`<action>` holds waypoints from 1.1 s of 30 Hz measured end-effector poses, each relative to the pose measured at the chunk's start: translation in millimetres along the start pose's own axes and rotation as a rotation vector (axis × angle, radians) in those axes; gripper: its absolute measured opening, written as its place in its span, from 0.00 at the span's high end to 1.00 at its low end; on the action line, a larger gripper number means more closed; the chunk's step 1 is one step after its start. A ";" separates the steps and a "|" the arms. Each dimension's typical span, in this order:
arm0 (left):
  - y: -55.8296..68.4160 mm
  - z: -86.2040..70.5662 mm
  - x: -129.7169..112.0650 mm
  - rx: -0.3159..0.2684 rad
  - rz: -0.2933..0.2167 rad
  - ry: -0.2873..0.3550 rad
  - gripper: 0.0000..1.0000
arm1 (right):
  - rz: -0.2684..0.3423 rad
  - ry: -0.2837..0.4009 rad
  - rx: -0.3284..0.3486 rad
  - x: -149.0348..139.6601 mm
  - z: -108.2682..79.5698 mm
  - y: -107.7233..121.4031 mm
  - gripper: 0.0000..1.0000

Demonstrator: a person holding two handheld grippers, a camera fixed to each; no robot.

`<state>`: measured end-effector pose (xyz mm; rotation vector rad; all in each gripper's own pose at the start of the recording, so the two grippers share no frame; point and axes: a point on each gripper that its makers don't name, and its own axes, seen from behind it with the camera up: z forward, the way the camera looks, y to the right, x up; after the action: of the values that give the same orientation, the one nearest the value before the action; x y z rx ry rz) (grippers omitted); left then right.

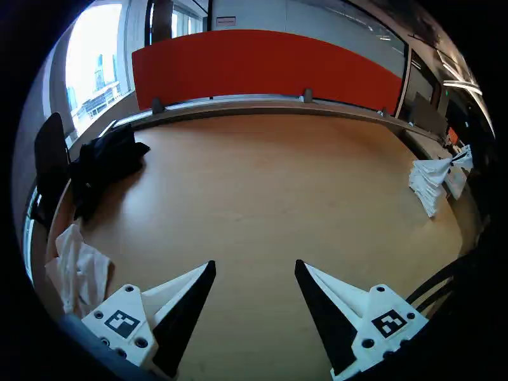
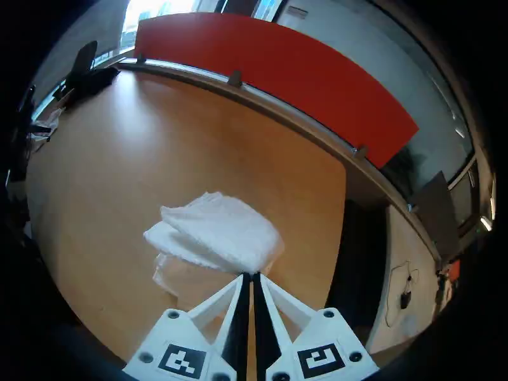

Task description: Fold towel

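Here, my left claw hangs released over the wooden counter. One crumpled white cloth lies at the counter's left edge, one black bundle beyond it, and one red partition panel behind. My right claw is clenched on one folded white terry towel above the counter.

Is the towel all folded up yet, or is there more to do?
Nearly. The towel already looks folded into a thick pad. The right tool pinches its edge, above what seems another white cloth. The left tool is open over the table. Left: set it down; a crumpled cloth waits.
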<state>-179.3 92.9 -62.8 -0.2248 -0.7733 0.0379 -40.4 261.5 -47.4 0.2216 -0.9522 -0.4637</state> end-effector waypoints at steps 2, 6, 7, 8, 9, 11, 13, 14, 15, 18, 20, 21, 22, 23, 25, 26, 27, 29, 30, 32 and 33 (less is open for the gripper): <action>-0.7 -0.3 -0.9 0.002 0.000 -0.002 0.08 | 0.008 -0.016 0.001 -8.5 1.9 -0.4 0.97; -1.6 -0.9 -2.1 0.005 0.000 -0.003 0.08 | 0.020 -0.047 0.000 -24.5 4.8 -0.8 0.97; -1.5 -1.0 -2.0 0.005 0.000 -0.003 0.08 | 0.022 -0.052 -0.001 -27.8 5.4 -1.2 0.97; -1.4 -1.0 -1.9 0.004 0.000 -0.003 0.08 | 0.025 -0.059 -0.002 -31.4 6.2 -1.5 0.97; -1.3 -1.1 -1.8 0.004 0.000 -0.003 0.08 | 0.027 -0.065 -0.002 -34.6 6.9 -1.8 0.97; -0.9 -1.0 -1.2 0.004 0.001 -0.002 0.08 | 0.037 -0.073 -0.003 -39.9 9.1 -2.4 0.97; -0.2 -0.7 -1.0 0.003 0.003 -0.002 0.08 | 0.046 -0.080 -0.003 -44.3 11.1 -3.4 0.97; 0.2 -0.6 -1.0 0.002 0.004 -0.002 0.08 | 0.052 -0.083 -0.003 -46.5 12.3 -4.2 0.97; 0.6 -0.5 -1.0 0.002 0.005 -0.002 0.08 | 0.056 -0.086 -0.002 -48.5 13.3 -5.0 0.97; 1.1 -0.8 -0.6 0.002 0.008 -0.002 0.08 | 0.065 -0.095 -0.003 -53.7 16.0 -7.2 0.97; 1.0 -1.3 -0.6 0.003 0.009 -0.001 0.08 | 0.071 -0.104 -0.002 -58.2 17.9 -9.0 0.97; 0.9 -1.6 -0.7 0.003 0.009 -0.001 0.08 | 0.074 -0.109 -0.002 -60.3 18.8 -9.8 0.97; 0.8 -1.8 -1.0 0.003 0.009 -0.001 0.08 | 0.078 -0.114 -0.002 -62.9 19.9 -10.6 0.97; 0.6 -2.0 -1.3 0.004 0.008 -0.002 0.08 | 0.082 -0.120 -0.003 -65.7 21.2 -11.5 0.97; -0.1 -2.5 -1.9 0.005 0.007 -0.002 0.08 | 0.090 -0.133 -0.005 -71.2 23.8 -13.0 0.97; -0.6 -2.9 -2.3 0.006 0.007 -0.003 0.08 | 0.095 -0.140 -0.006 -74.5 25.3 -13.8 0.97; -1.1 -3.2 -2.6 0.007 0.007 -0.003 0.08 | 0.099 -0.147 -0.007 -77.4 26.8 -14.5 0.97; -2.2 -4.1 -3.4 0.008 0.009 -0.004 0.08 | 0.109 -0.164 -0.011 -84.0 30.5 -15.9 0.96; -2.7 -4.6 -3.7 0.009 0.010 -0.005 0.08 | 0.114 -0.172 -0.013 -87.0 32.2 -16.6 0.96; -3.5 -5.3 -4.2 0.011 0.011 -0.006 0.08 | 0.123 -0.185 -0.014 -92.6 36.1 -18.6 0.96; -3.8 -5.6 -4.5 0.011 0.012 -0.006 0.08 | 0.127 -0.191 -0.015 -95.1 37.8 -19.6 0.96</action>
<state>-178.8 87.6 -68.9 -0.2183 -0.7777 0.0540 -123.8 290.1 -102.9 0.1035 -1.1419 -0.3789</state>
